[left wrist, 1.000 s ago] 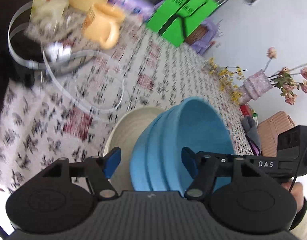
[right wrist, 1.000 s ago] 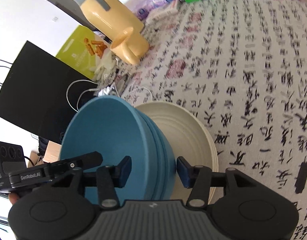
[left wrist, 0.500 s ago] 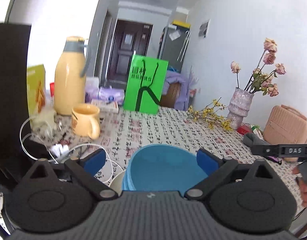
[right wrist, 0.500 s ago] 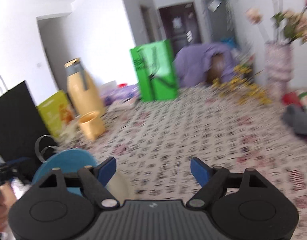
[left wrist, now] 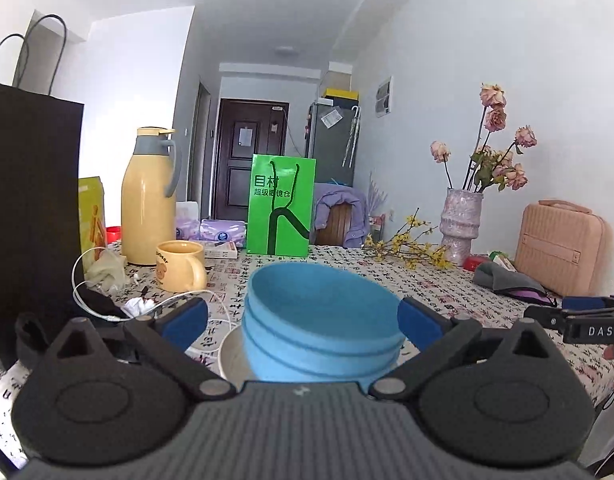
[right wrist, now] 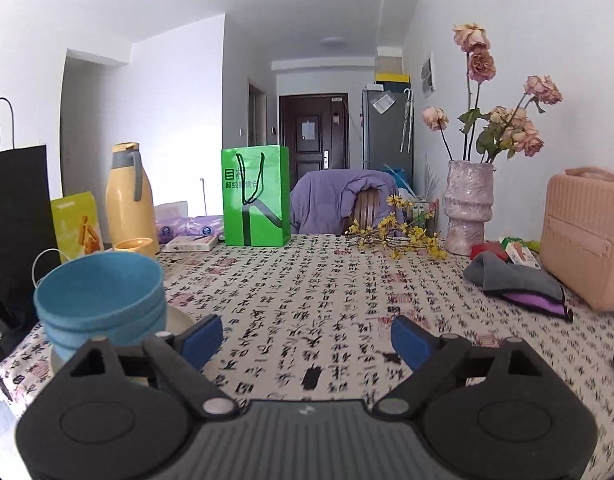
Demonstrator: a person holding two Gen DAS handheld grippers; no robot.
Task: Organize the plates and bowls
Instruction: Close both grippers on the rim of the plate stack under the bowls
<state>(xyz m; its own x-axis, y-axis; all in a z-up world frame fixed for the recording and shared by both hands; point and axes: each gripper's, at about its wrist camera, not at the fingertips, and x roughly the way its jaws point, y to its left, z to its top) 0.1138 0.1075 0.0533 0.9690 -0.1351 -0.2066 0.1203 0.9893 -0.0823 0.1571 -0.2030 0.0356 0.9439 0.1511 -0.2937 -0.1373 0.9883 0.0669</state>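
Low in the middle of the left wrist view, the stacked blue bowls (left wrist: pixel 321 326) sit on a cream plate (left wrist: pixel 231 354). The left gripper (left wrist: pixel 303 318) is opening wide around them, pads clear. The right gripper (right wrist: pixel 307 340) is opening too, over bare tablecloth (right wrist: pixel 319 292), bowls at its lower left.

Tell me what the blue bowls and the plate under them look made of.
Blue bowls: likely matte plastic or wheat-straw composite; flat colour, no glare, thin rims. Cream plate beneath them: seemingly the same matte material, though glazed ceramic can't be excluded; only its edge shows.
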